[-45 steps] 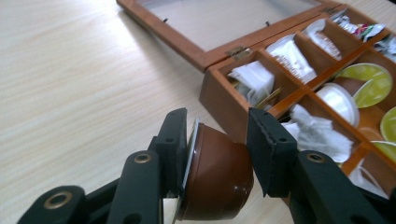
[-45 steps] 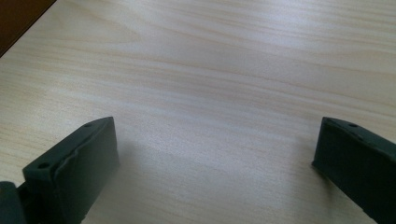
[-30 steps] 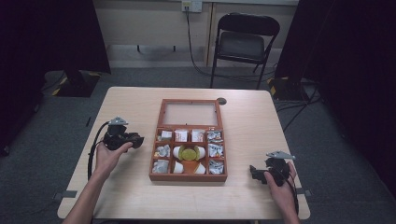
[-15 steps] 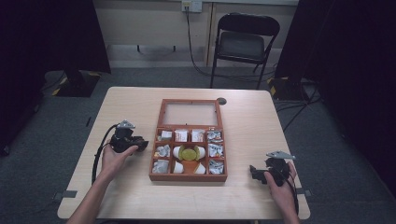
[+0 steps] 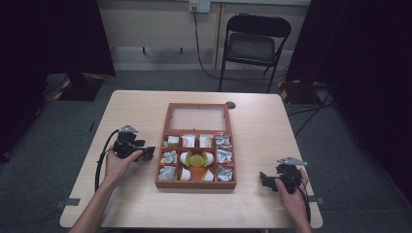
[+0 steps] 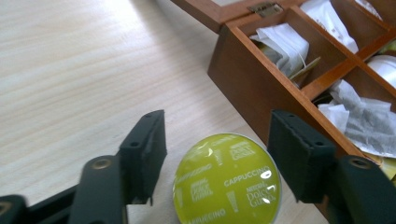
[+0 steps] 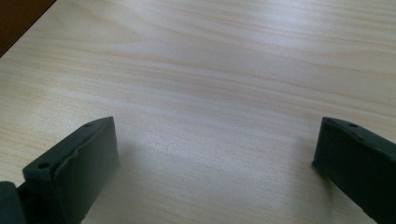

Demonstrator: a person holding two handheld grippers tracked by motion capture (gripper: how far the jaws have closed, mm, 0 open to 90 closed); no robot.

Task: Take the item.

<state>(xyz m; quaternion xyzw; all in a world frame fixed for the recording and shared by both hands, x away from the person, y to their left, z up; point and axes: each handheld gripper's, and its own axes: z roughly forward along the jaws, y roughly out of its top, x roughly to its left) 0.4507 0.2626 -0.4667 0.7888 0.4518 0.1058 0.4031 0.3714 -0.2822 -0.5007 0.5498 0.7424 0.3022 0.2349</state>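
While its jaws have just been opening, left tool brackets green capsule unpressed on table beside wooden box; right tool gapes, nothing between.

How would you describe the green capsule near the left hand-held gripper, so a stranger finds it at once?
Start at the open wooden box on the table. Just outside its wall, between the open jaws of the left hand-held gripper, lies the coffee capsule. Its shiny lime-green lid reads "Cappuccino", unlike the white tea bags in the compartments.
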